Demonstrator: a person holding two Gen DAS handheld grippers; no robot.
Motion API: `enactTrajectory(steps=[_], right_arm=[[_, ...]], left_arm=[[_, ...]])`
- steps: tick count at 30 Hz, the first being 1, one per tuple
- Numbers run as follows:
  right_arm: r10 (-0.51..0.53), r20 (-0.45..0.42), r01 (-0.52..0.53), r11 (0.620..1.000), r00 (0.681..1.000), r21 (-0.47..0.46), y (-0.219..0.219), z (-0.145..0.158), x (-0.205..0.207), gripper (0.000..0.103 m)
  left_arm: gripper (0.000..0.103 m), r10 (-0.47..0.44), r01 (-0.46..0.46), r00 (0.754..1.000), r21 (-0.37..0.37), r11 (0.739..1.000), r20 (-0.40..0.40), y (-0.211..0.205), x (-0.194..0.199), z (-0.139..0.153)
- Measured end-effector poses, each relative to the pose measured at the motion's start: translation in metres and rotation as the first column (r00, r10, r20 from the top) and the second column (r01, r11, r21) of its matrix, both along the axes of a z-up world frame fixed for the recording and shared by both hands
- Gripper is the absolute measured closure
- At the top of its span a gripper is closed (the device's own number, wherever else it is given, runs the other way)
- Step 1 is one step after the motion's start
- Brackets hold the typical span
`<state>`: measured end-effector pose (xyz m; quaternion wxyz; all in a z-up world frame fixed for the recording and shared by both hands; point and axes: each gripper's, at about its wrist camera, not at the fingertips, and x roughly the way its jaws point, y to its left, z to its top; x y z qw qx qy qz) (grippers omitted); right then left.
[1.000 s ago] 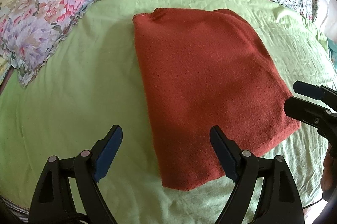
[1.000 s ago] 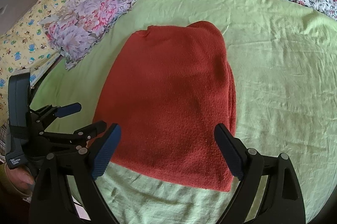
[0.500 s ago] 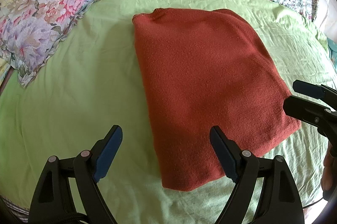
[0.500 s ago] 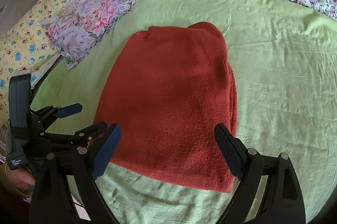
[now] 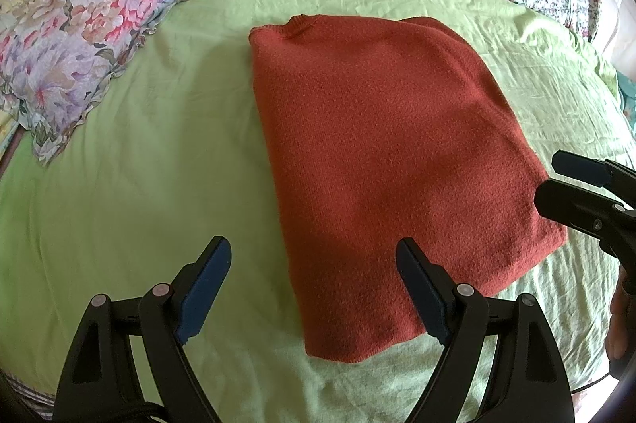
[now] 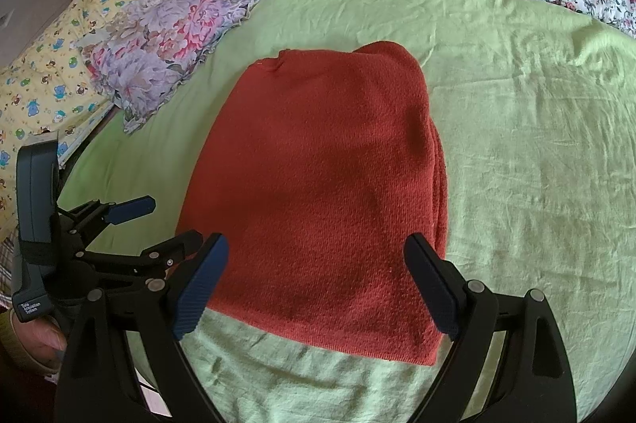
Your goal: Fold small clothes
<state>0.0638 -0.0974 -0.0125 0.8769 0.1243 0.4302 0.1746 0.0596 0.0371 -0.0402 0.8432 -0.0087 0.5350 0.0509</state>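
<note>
Sweater, rust-red, is lying folded on green sheet; stacked layers seemingly showing along its right edge. Left gripper and right gripper are hovering wide open, gripping nothing. Next fold is needing both near corners pinched together.

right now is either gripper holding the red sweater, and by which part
Nothing is held. Both the left gripper and right gripper are open above the folded sweater, fingers clear of it.

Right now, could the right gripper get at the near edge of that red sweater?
Probably yes: the right gripper hangs open just above the red sweater's near edge, nothing between them.
</note>
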Motion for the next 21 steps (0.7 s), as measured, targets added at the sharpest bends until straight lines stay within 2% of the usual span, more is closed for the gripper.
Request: enactTrajectory(steps=[21], right_arm=[[-0.014,-0.001,0.015,1.000,1.000,0.014,-0.0030,0.0032,0.0079,0.013]], left_arm=[[0.018,0.000,0.000,1.000,-0.003,1.000,-0.002,0.0017,0.0051,0.0014]])
